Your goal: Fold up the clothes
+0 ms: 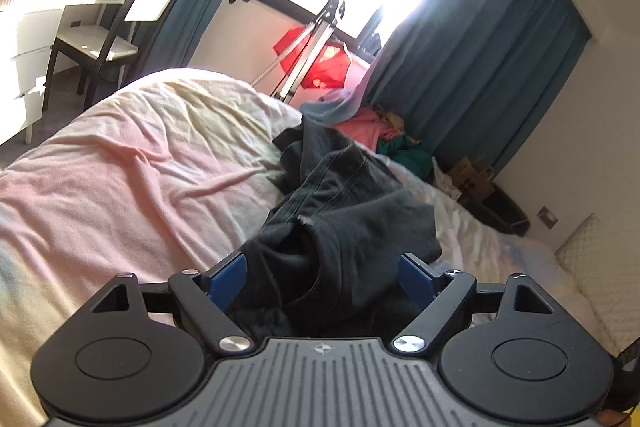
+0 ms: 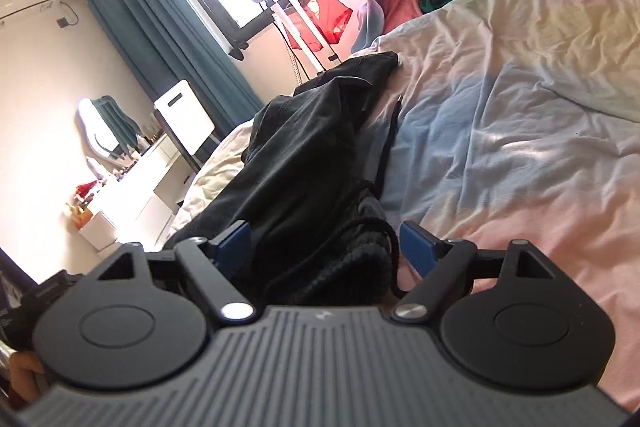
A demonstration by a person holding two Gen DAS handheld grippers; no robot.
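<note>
A dark grey pair of trousers (image 1: 344, 195) lies crumpled along the bed (image 1: 132, 163). My left gripper (image 1: 322, 273) is open, its blue pads on either side of one bunched end of the cloth. In the right wrist view the same trousers (image 2: 304, 155) stretch away toward the window. My right gripper (image 2: 324, 243) is open around the ribbed waistband with its black drawstring (image 2: 386, 151). Neither gripper is closed on the cloth.
The bed (image 2: 520, 99) has a wrinkled pink, cream and blue cover. A heap of pink, blue and green clothes (image 1: 376, 131) lies at the far side by teal curtains (image 1: 480, 67). A garment steamer stand (image 1: 312, 43), a chair (image 1: 120, 27) and a white dresser (image 1: 36, 11) stand beyond.
</note>
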